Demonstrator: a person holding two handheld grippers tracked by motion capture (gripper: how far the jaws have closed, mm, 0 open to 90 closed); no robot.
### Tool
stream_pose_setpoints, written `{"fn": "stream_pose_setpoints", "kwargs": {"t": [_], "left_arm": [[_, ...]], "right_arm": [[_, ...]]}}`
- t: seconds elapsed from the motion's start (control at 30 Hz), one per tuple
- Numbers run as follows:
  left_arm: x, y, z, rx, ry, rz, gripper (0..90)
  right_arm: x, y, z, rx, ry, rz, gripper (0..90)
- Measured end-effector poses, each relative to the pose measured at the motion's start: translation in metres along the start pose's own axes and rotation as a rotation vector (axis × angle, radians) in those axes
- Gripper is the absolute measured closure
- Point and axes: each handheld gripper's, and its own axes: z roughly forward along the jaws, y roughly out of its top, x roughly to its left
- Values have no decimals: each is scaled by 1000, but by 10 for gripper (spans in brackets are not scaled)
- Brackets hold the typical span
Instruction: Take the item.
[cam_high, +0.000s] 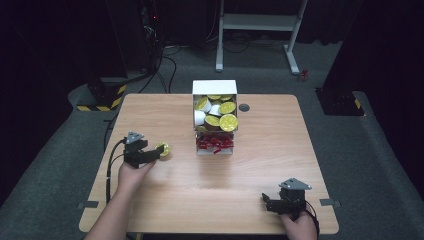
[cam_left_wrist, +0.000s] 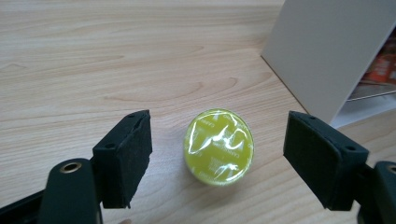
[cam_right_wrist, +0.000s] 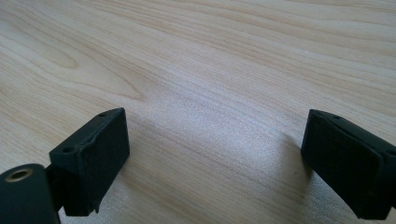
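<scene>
A table (cam_high: 175, 200) with a box (cam_high: 215, 87) standing at its far middle. The box's upper part holds many capsules (cam_high: 220, 115); packets (cam_high: 215, 144) lie in the part below, nearer the person. One capsule (cam_high: 162, 149) lies alone on the table, left of the box and apart from it, between the left gripper's (cam_high: 156, 153) separated jaws without touching them. The right gripper (cam_high: 267, 201) sits at the near right corner, well apart from the box.

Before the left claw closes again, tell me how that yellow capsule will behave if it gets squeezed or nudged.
The yellow capsule lies foil-up on the table, between the open pads of the left claw. Its crinkled, glossy foil top probably dents or punctures easily. The small body looks light, so a nudge would likely slide it. Being round, it may roll if tipped onto its side.
</scene>
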Motion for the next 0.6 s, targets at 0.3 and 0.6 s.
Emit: {"fn": "stream_pose_setpoints", "kwargs": {"t": [0.3, 0.6], "left_arm": [[1, -13, -23, -3, -23, 47, 226], [-14, -50, -31, 97, -52, 110, 203]], "right_arm": [[0, 0, 0, 0, 0, 0, 77], [0, 0, 0, 0, 0, 0, 77]]}}
